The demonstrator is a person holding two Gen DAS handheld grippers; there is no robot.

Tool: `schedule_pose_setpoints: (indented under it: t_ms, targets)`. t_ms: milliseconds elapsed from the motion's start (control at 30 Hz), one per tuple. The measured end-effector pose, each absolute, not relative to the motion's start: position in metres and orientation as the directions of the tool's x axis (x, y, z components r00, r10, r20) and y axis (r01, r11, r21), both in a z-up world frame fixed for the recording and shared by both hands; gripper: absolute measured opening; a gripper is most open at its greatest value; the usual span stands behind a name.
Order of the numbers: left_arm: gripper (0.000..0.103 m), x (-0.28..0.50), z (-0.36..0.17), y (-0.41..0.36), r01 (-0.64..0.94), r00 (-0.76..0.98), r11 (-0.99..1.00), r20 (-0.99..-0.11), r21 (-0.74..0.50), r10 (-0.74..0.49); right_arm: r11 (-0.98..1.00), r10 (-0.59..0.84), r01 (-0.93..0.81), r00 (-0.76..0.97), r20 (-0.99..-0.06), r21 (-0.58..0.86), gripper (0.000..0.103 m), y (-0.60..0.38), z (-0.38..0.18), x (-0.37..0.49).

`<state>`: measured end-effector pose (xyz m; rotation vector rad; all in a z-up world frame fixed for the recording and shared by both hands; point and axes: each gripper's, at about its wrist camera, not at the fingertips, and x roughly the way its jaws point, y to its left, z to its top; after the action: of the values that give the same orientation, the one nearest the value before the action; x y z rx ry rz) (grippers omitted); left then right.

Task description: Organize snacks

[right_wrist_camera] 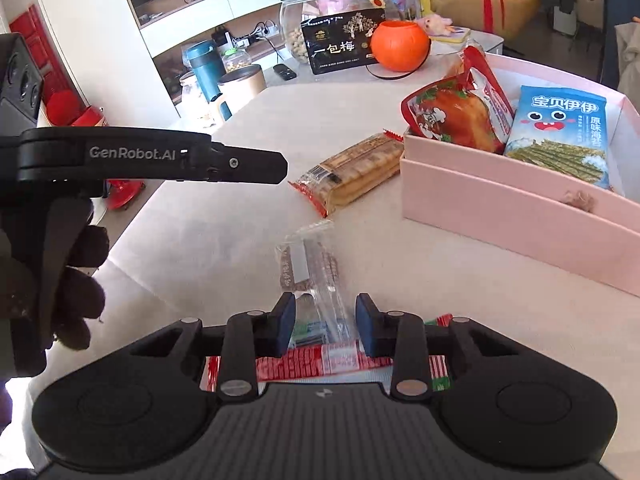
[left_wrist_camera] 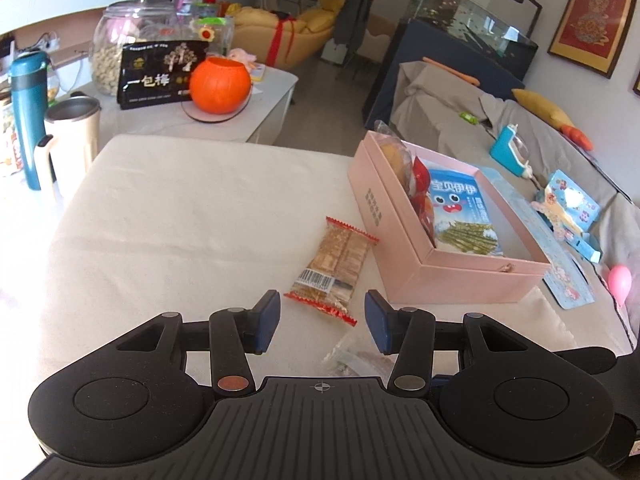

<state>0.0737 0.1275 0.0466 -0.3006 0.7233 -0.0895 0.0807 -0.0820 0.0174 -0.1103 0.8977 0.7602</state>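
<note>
A biscuit pack with red ends (left_wrist_camera: 334, 270) lies on the cream table beside the pink box (left_wrist_camera: 404, 248); it also shows in the right wrist view (right_wrist_camera: 354, 174). The pink box (right_wrist_camera: 500, 196) holds a blue seaweed pack (right_wrist_camera: 560, 136) and a red chicken pack (right_wrist_camera: 456, 114). My left gripper (left_wrist_camera: 322, 322) is open just short of the biscuit pack. My right gripper (right_wrist_camera: 326, 324) is open over a clear-wrapped snack bar (right_wrist_camera: 314, 272), with a red-and-white pack (right_wrist_camera: 320, 362) under it. The left gripper's body (right_wrist_camera: 160, 158) shows at the left.
Behind the table stand a black gift box (left_wrist_camera: 160, 74), an orange pumpkin pot (left_wrist_camera: 220, 84), a glass jar (left_wrist_camera: 116, 48), a blue bottle (left_wrist_camera: 26, 112) and a beige mug (left_wrist_camera: 72, 136). A covered sofa (left_wrist_camera: 500, 128) lies right.
</note>
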Motion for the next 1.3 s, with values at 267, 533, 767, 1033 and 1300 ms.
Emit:
schedule_pose_setpoints:
  t_ms: [267, 533, 767, 1033, 1300]
  targets:
    - [0.051, 0.088, 0.047, 0.100, 0.036, 0.750, 0.972, -0.636, -0.233, -0.181, 0.838, 0.451, -0.525, 0.515, -0.729, 0.148, 0.033, -0.140, 0.025, 0.076]
    - [0.051, 0.150, 0.020, 0.069, 0.085, 0.679, 0.996, -0.733, 0.014, -0.048, 0.878, 0.412, -0.454, 0.552, -0.725, 0.153, 0.062, -0.165, 0.025, 0.067]
    - [0.044, 0.116, 0.016, 0.087, 0.051, 0.678, 0.998, -0.732, -0.047, -0.069, 0.853, 0.413, -0.509, 0.531, -0.740, 0.111, 0.075, -0.169, 0.029, 0.043]
    - [0.044, 0.060, 0.018, 0.107, -0.038, 0.679, 0.999, -0.734, -0.012, 0.017, 0.729, 0.461, -0.672, 0.341, -0.819, 0.131, 0.075, -0.166, 0.029, 0.008]
    - [0.045, 0.053, 0.019, 0.099, -0.054, 0.685, 0.998, -0.727, 0.021, 0.052, 0.812, 0.334, -0.583, 0.509, -0.793, -0.033, 0.055, -0.160, 0.021, 0.020]
